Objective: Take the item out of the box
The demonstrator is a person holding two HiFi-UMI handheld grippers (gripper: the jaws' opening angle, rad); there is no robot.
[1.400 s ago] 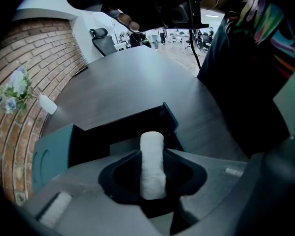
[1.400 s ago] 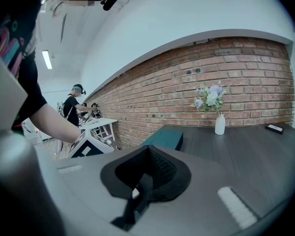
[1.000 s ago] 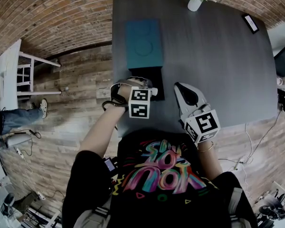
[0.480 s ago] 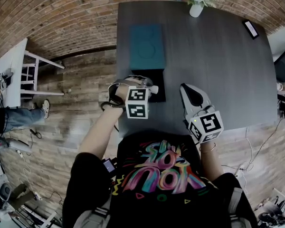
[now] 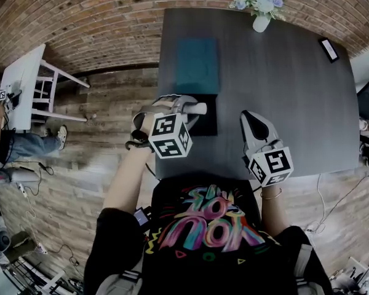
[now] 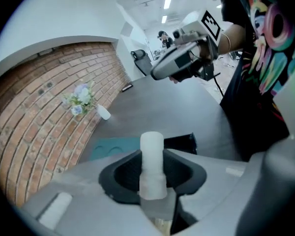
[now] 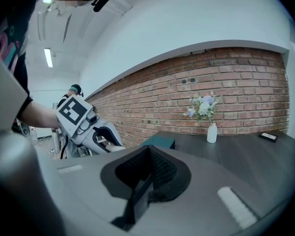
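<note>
My left gripper (image 5: 195,108) hangs above the near end of the open black box (image 5: 206,123) and is shut on a white cylinder (image 5: 200,108). In the left gripper view the white cylinder (image 6: 151,166) stands upright between the dark pads, with the black box (image 6: 183,141) below and behind it. The box's teal lid (image 5: 197,65) lies flat on the dark table (image 5: 283,85) just beyond the box. My right gripper (image 5: 253,118) rests low over the table to the right of the box, shut and holding nothing.
A white vase of flowers (image 5: 261,12) stands at the table's far edge and a phone (image 5: 328,49) lies at its far right. A white side table (image 5: 21,82) and a seated person's legs (image 5: 15,146) are on the wooden floor to the left.
My left gripper has risen with the white cylinder, lifting it up from the black box and tilting. The right gripper has stayed where it was.
</note>
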